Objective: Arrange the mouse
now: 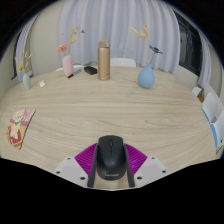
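Black mouse (110, 158) sat between the gripper (111, 170) fingers, purple pads (84, 160) pressed to its flanks, claw clamped on it, above a pale wooden table (100, 105), brown bottle (103, 60) and blue vase (146, 75) well beyond.

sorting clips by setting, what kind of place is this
Probably an office or meeting room. A black mouse sits between the tongs on a broad wooden table. At the table's far side stand a blue vase and a tall brown bottle, with pale curtains behind.
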Demonstrator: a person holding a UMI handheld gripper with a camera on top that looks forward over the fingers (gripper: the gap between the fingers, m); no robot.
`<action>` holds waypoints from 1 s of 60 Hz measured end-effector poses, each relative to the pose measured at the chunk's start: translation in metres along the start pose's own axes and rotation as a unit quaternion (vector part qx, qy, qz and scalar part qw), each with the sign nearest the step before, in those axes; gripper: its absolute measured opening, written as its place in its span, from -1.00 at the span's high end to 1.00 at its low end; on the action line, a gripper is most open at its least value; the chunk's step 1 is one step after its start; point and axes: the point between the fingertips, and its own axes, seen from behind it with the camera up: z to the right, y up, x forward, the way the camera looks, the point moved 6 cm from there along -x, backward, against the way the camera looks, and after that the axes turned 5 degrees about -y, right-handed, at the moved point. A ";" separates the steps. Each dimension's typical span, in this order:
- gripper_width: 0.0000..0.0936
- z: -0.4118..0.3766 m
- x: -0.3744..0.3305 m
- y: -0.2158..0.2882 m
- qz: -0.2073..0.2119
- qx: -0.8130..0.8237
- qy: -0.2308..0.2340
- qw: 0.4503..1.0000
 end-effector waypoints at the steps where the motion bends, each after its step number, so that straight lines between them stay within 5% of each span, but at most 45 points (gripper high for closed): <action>1: 0.04 -0.001 -0.001 0.000 -0.001 0.000 -0.001 1.000; 9: 0.26 -0.002 -0.003 0.002 -0.007 0.013 -0.007 1.000; 21: 0.28 -0.030 -0.036 0.063 0.035 0.004 -0.010 0.999; 37: 0.28 -0.211 -0.091 0.157 0.092 0.005 0.077 0.993; 60: 0.28 -0.414 -0.060 0.073 0.030 -0.022 0.081 0.996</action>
